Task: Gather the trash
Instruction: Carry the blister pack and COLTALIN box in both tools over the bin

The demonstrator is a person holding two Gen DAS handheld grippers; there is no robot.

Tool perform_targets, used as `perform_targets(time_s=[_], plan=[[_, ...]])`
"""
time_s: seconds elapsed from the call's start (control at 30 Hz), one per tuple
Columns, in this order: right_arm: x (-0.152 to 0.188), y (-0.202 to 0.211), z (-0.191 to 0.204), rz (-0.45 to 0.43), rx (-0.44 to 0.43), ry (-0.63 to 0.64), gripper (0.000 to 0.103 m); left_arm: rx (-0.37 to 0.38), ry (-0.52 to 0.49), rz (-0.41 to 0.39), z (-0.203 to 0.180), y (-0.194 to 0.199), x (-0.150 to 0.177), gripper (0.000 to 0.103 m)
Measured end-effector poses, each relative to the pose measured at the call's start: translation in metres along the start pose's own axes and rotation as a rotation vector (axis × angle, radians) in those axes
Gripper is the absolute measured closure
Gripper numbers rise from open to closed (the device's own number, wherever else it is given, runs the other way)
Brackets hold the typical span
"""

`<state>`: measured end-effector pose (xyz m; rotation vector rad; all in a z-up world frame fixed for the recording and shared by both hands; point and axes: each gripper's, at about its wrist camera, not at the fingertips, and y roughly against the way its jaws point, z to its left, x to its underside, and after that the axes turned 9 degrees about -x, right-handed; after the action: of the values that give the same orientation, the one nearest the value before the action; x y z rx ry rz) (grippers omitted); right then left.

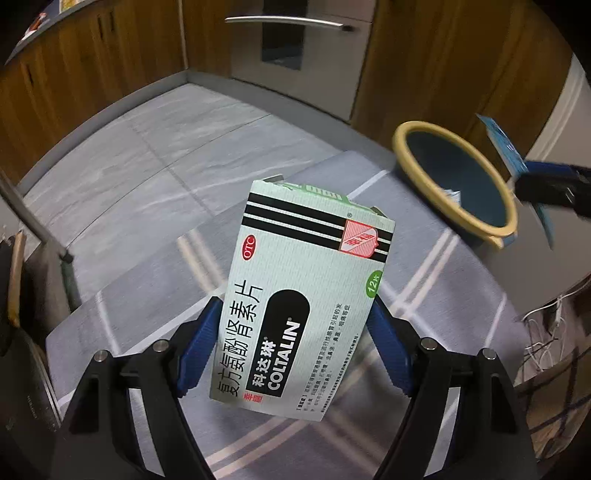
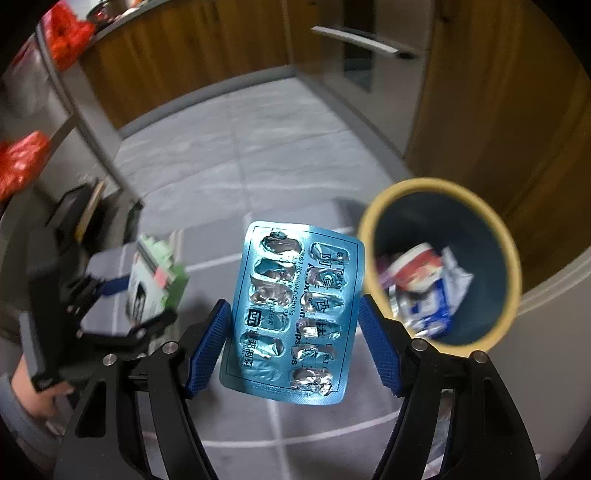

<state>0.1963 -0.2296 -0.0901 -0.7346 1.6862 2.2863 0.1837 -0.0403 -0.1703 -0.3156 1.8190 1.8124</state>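
A pale green Coltalin medicine box (image 1: 314, 251) stands upright between the blue pads of my left gripper (image 1: 293, 304), which is shut on its lower sides above the checked cloth. My right gripper (image 2: 292, 303) is shut on a blue used blister pack (image 2: 295, 258), whose foil cells are torn. A dark blue bin with a yellow rim (image 2: 369, 221) sits on the floor just right of the pack and holds crumpled wrappers (image 2: 424, 280). In the left wrist view the bin (image 1: 406, 136) is at the upper right, with the right gripper and blister pack (image 1: 506, 147) over its far side.
A grey checked cloth (image 1: 424, 295) covers the surface below both grippers. Grey tile floor (image 1: 166, 147) runs to wooden cabinets (image 1: 92, 55) and a steel oven door (image 1: 295, 44). A metal rack leg (image 2: 99, 140) and red bags (image 2: 66, 33) stand left. Loose cables (image 1: 546, 325) lie right.
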Motion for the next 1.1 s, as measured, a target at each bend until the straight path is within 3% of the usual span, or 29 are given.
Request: perform_targets(time_s=[0.2, 0.43, 0.63, 0.83, 1.1], plan=[[-0.015, 0.013, -0.054, -0.037, 0.033, -0.103, 0.031, 0.035, -0.045, -0.024, -0.034, 0.005, -0.013, 0.026], [-0.032, 0.027, -0.099, -0.109, 0.142, -0.131, 0.031, 0.078, -0.113, -0.083, -0.081, 0.023, -0.031, 0.026], [-0.041, 0.019, -0.125, -0.114, 0.18, -0.154, 0.031, 0.144, -0.132, -0.121, -0.117, 0.026, -0.062, 0.026], [-0.049, 0.008, -0.159, -0.121, 0.168, -0.231, 0.031, 0.164, -0.164, -0.122, -0.15, 0.006, -0.098, 0.026], [-0.056, -0.012, -0.193, -0.114, 0.144, -0.329, 0.031, 0.136, -0.225, -0.127, -0.18, -0.031, -0.122, 0.026]])
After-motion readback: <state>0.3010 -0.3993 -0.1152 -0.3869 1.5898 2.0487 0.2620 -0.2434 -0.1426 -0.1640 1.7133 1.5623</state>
